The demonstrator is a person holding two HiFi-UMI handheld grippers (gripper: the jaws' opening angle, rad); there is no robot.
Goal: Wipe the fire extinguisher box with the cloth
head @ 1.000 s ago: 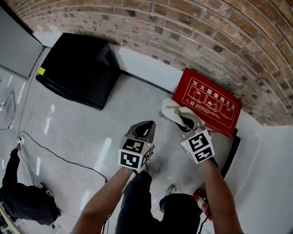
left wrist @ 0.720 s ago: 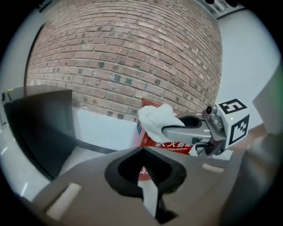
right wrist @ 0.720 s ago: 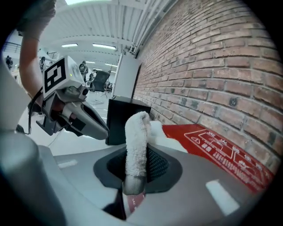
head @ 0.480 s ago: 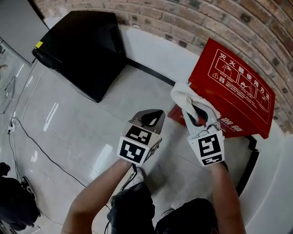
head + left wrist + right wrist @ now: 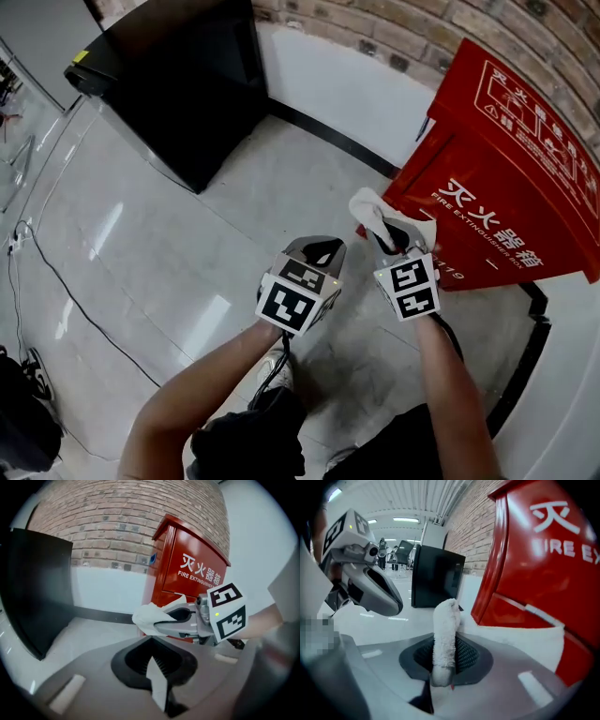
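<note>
The red fire extinguisher box point(image 5: 511, 178) stands against the brick wall, with white lettering on its front point(image 5: 194, 571) point(image 5: 543, 559). My right gripper point(image 5: 392, 234) is shut on a white cloth point(image 5: 369, 206), which sticks up from the jaws point(image 5: 444, 630). The cloth is by the box's lower left front corner; I cannot tell whether it touches. My left gripper point(image 5: 317, 251) hangs just left of the right one, shut and empty point(image 5: 157, 679). From the left gripper view the right gripper point(image 5: 185, 620) and cloth point(image 5: 151, 617) sit in front of the box.
A black cabinet point(image 5: 178, 84) stands left of the box against the wall point(image 5: 436, 576). A white wall base with a black skirting strip point(image 5: 328, 136) runs between them. A cable point(image 5: 66, 291) trails over the glossy floor at left. My shoe point(image 5: 278, 375) is below the grippers.
The view has dropped closer to the box, whose front now shows. The right gripper with the cloth has come off the box's top, down to its lower left corner. The left gripper stays alongside.
</note>
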